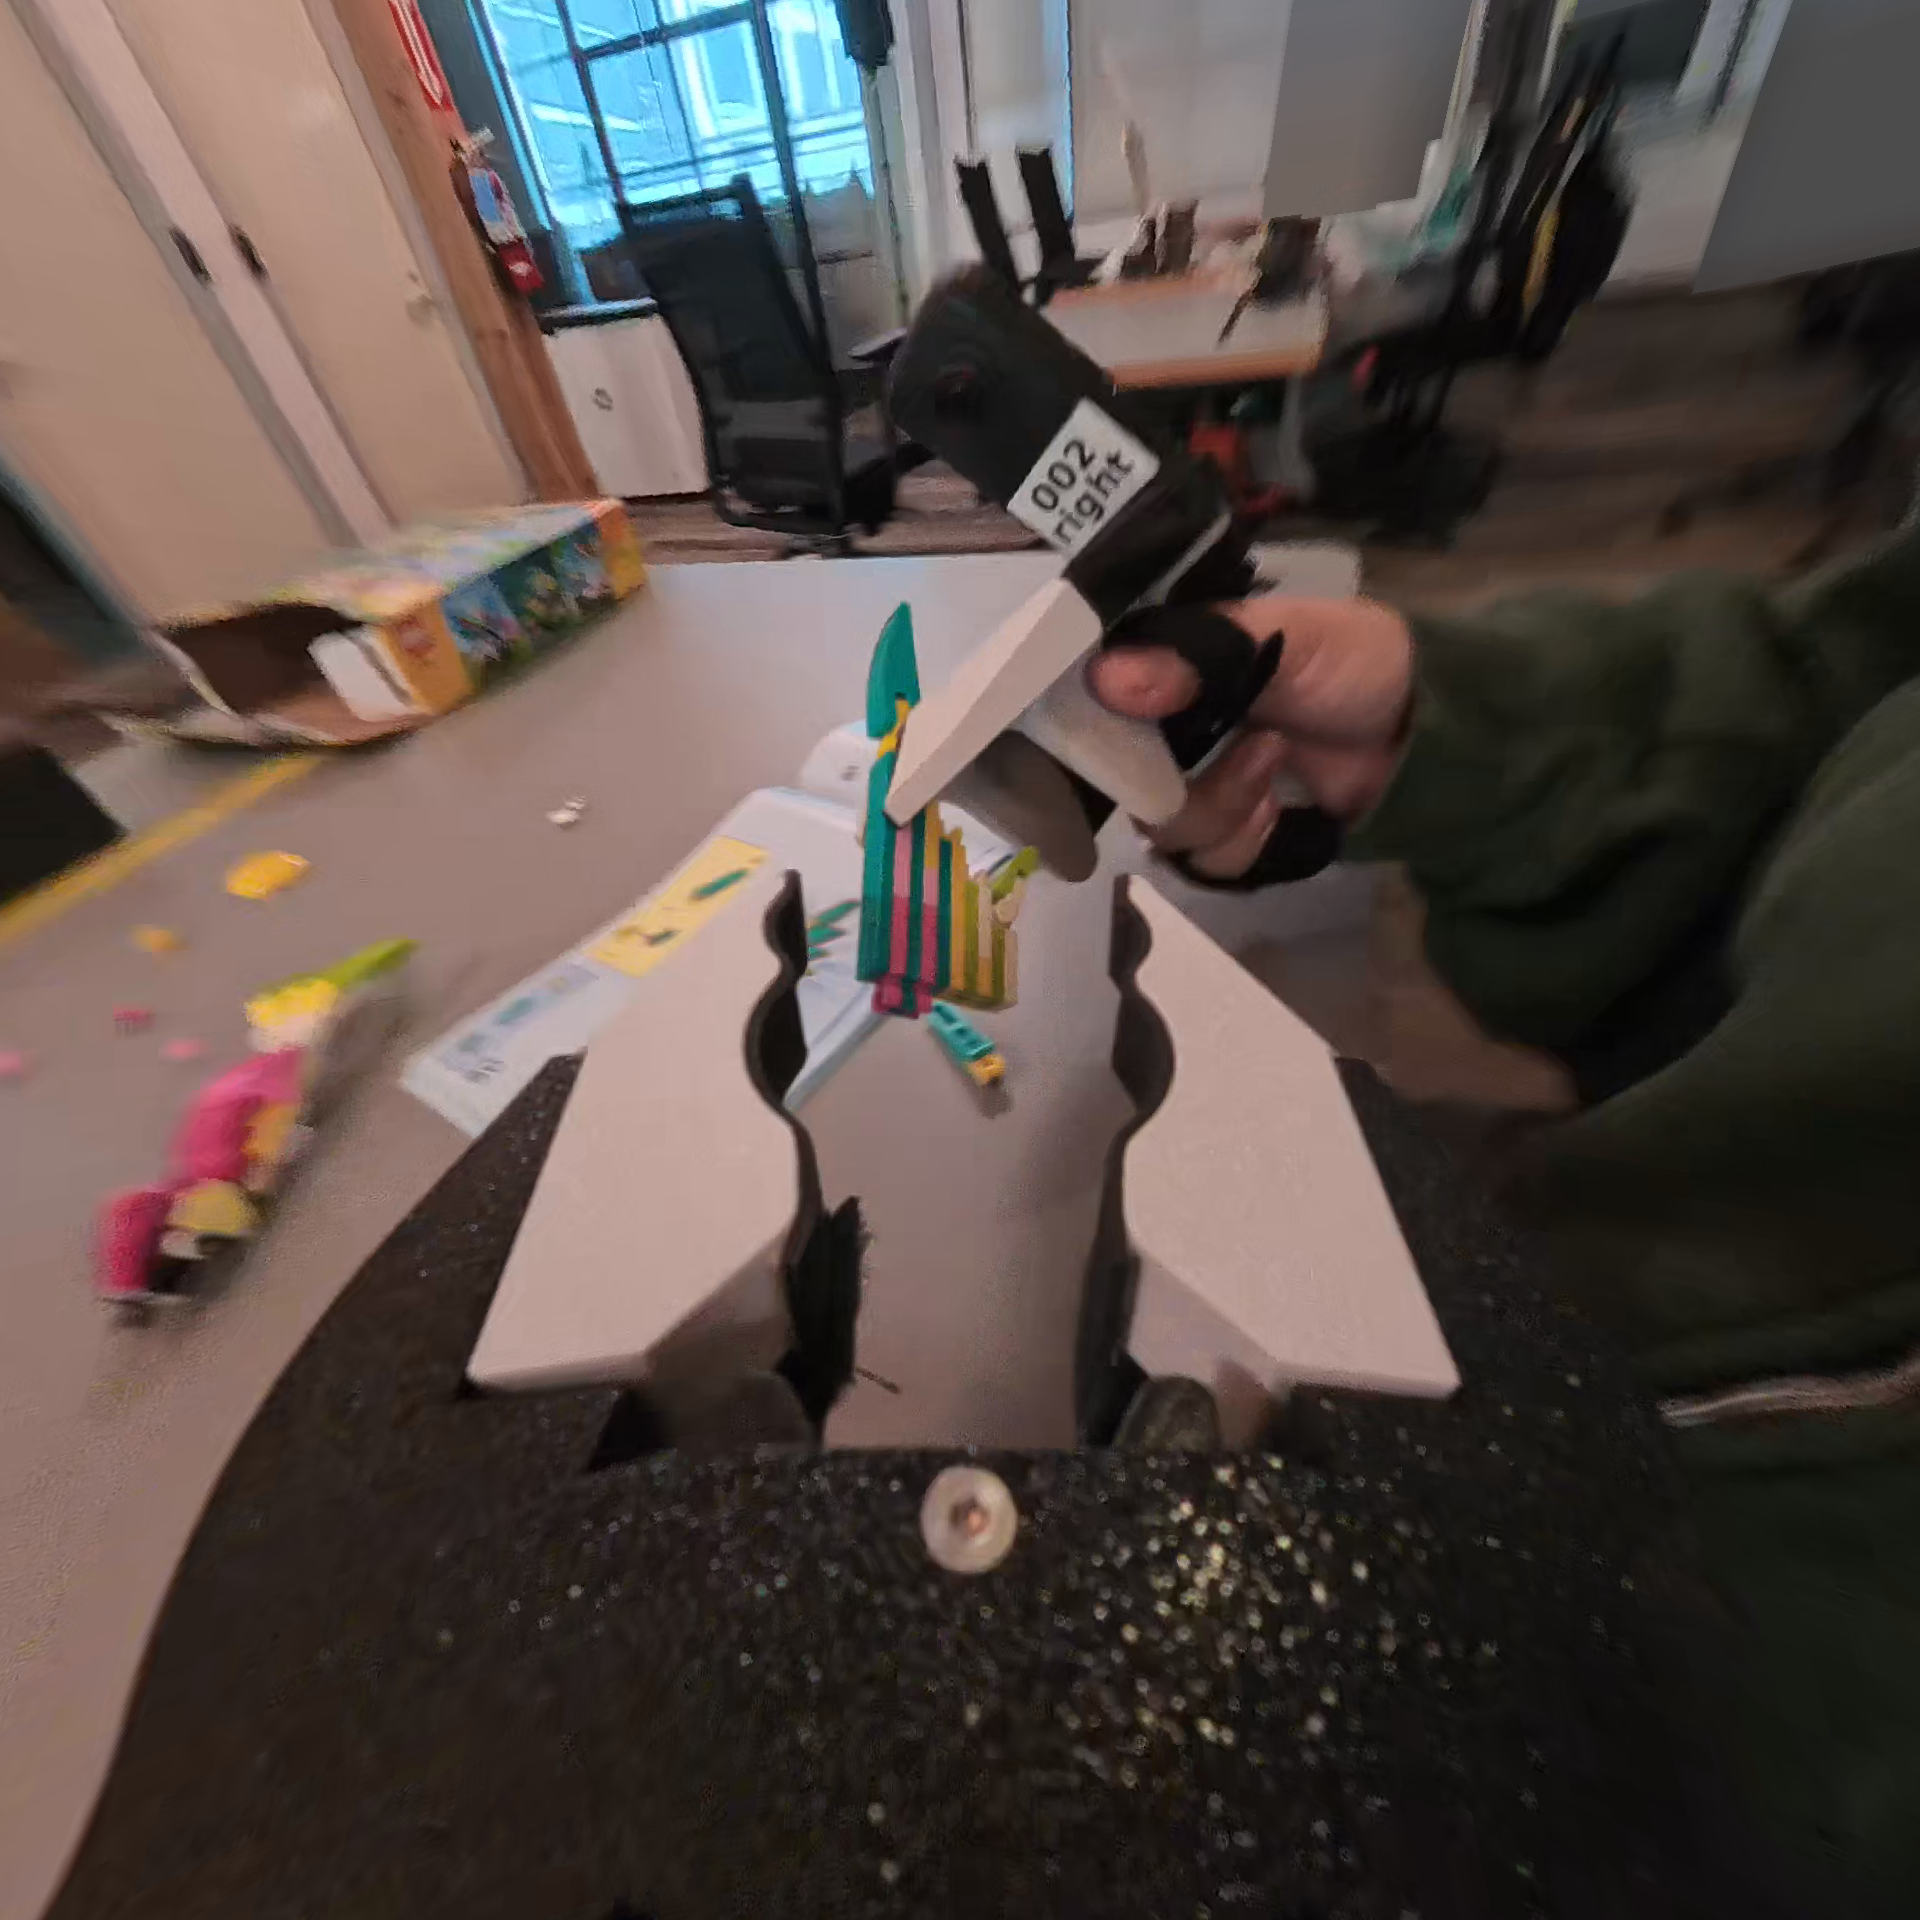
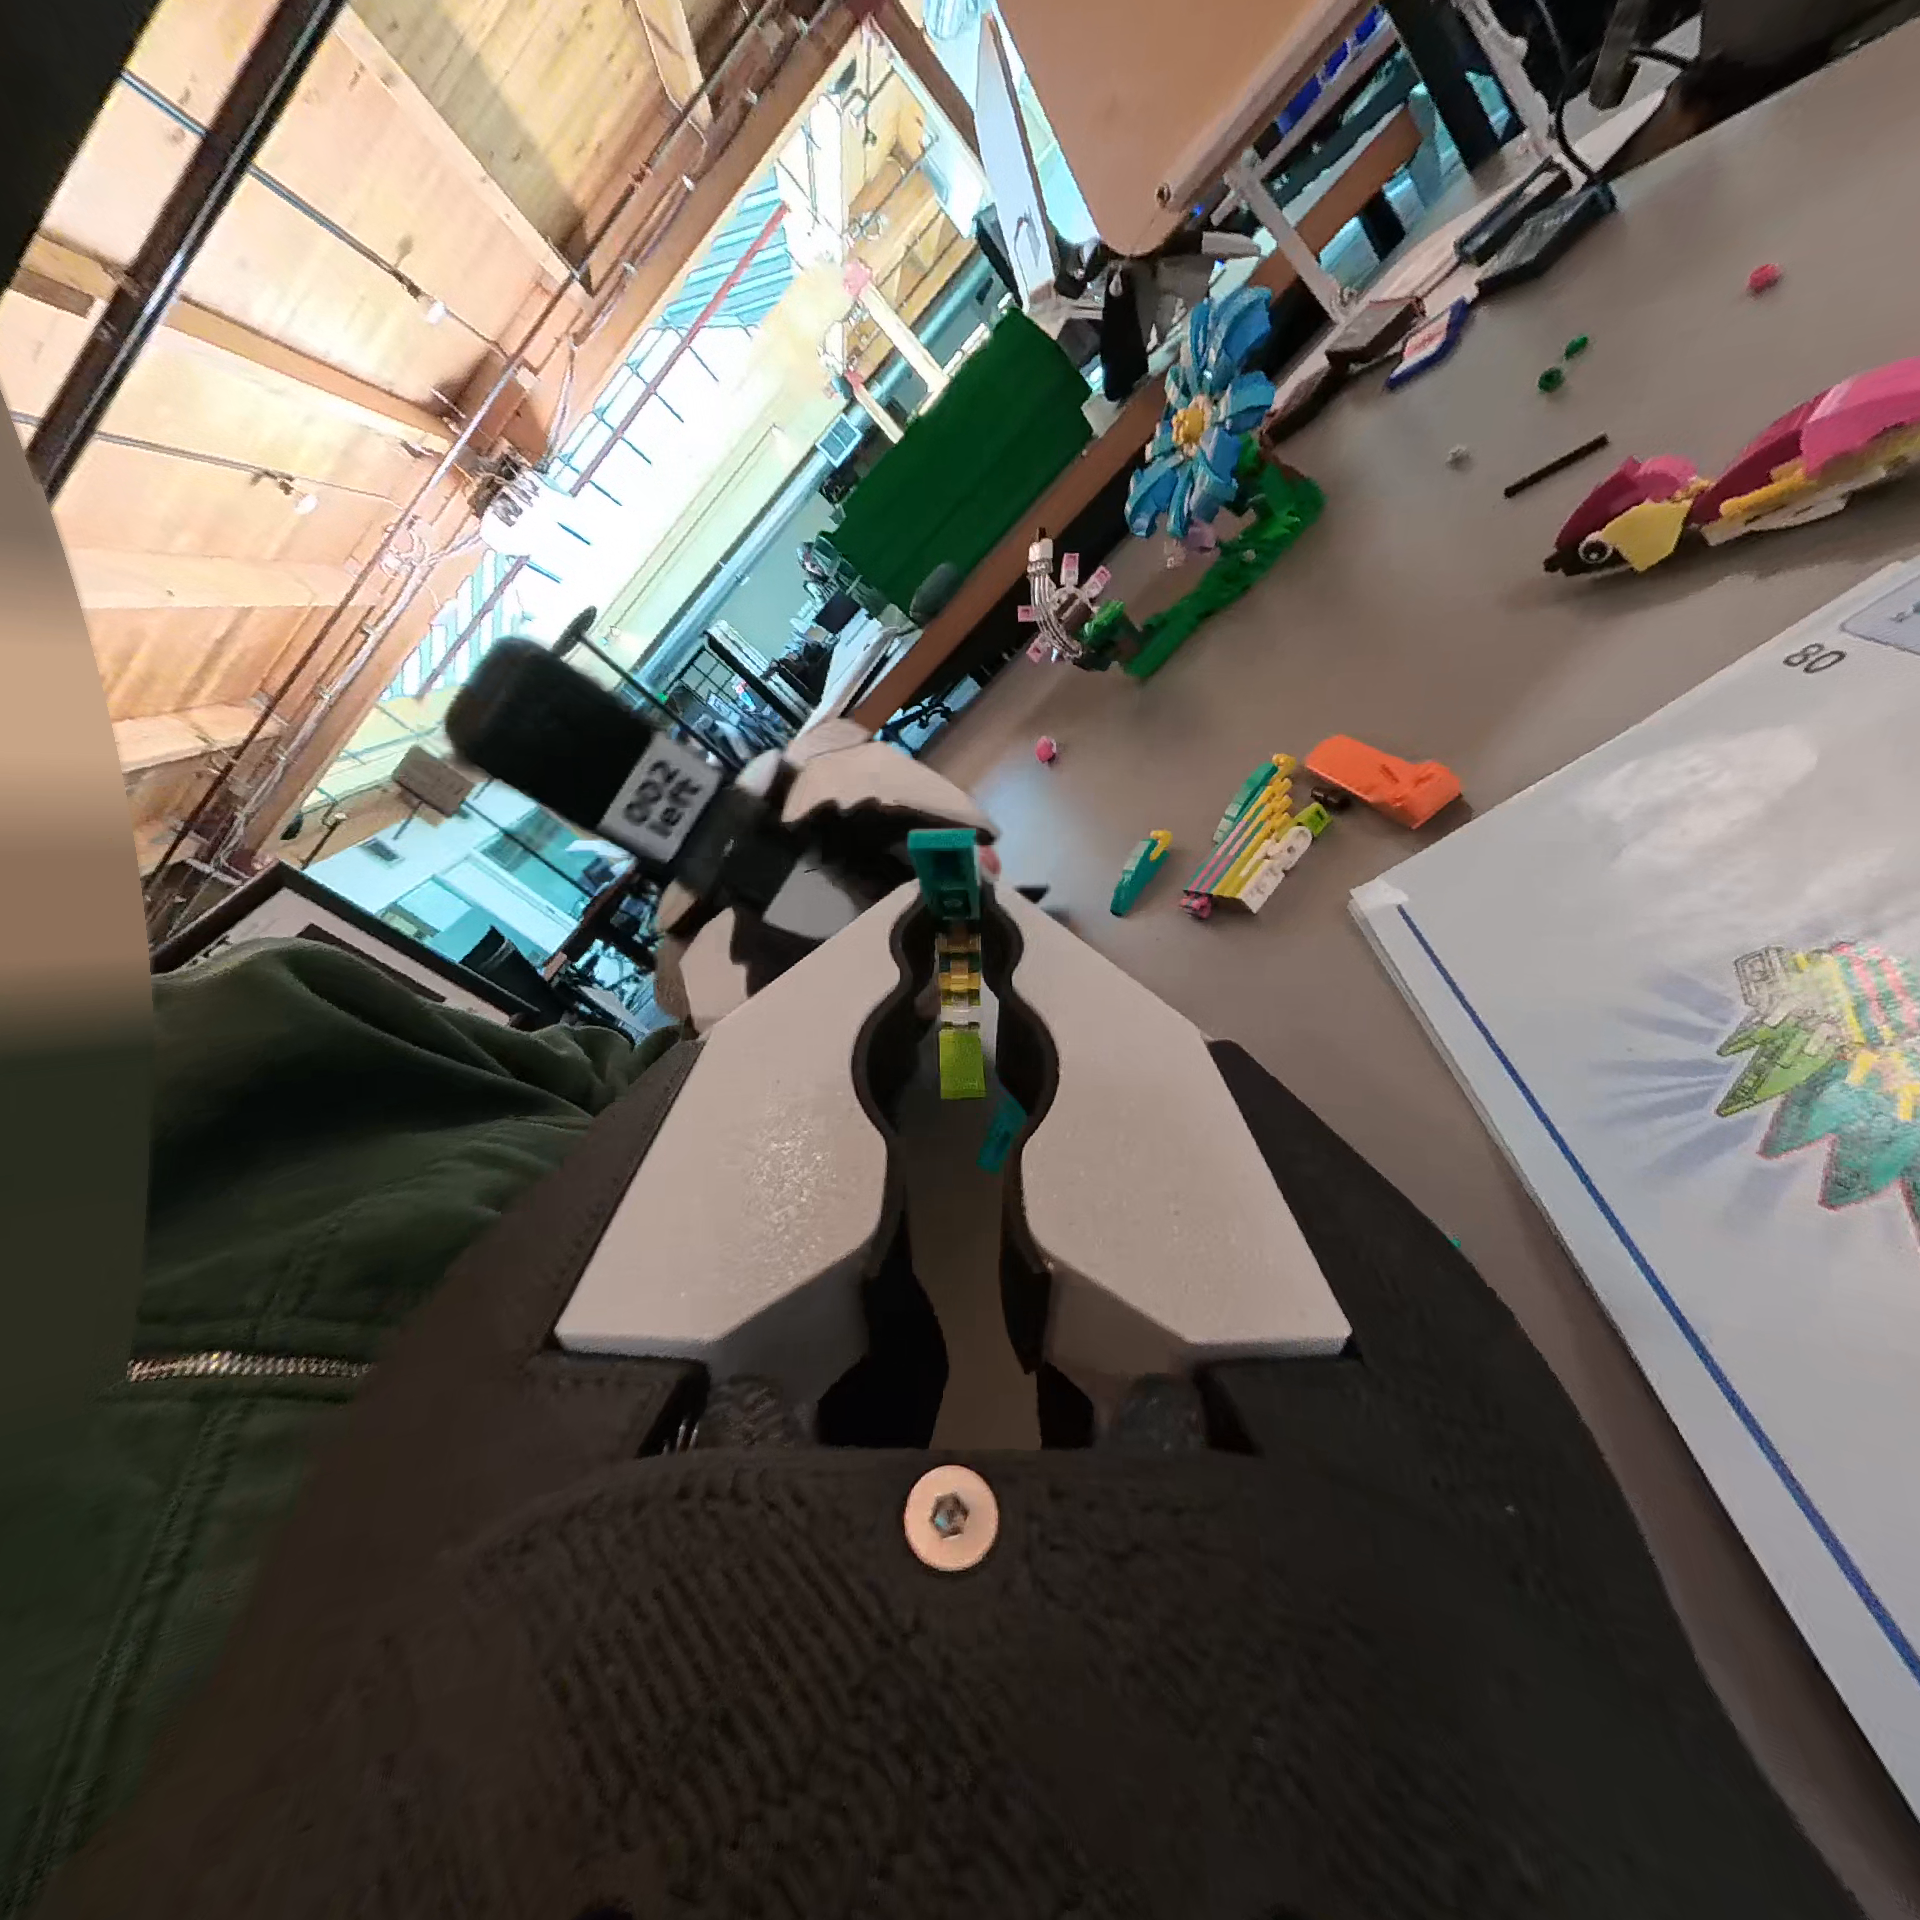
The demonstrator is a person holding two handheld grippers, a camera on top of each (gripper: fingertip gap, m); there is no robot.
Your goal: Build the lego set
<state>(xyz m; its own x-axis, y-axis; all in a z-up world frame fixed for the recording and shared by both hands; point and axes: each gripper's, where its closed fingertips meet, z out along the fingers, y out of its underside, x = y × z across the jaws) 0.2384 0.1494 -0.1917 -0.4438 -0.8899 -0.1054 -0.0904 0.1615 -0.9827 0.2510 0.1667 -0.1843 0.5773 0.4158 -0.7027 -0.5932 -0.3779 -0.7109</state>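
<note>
A: Left wrist view, from the left: pink bird model (image 1: 218, 1132) lying on the grey table (image 1: 520, 790), torn box (image 1: 436, 623) behind, open instruction booklet (image 1: 644, 935), then the striped feather assembly (image 1: 899, 914), upright, long axis vertical, straight ahead of the left gripper (image 1: 956, 914).

B: And its jaws?

A: Spread wide, empty, just short of the assembly. Right gripper (image 1: 977, 831) clamped on the upper part, from the right, in the air.

B: So probably forward, to pinch the lower end. Below it?

A: Small teal piece (image 1: 961, 1044) on the table. Office chairs and windows behind.
</note>
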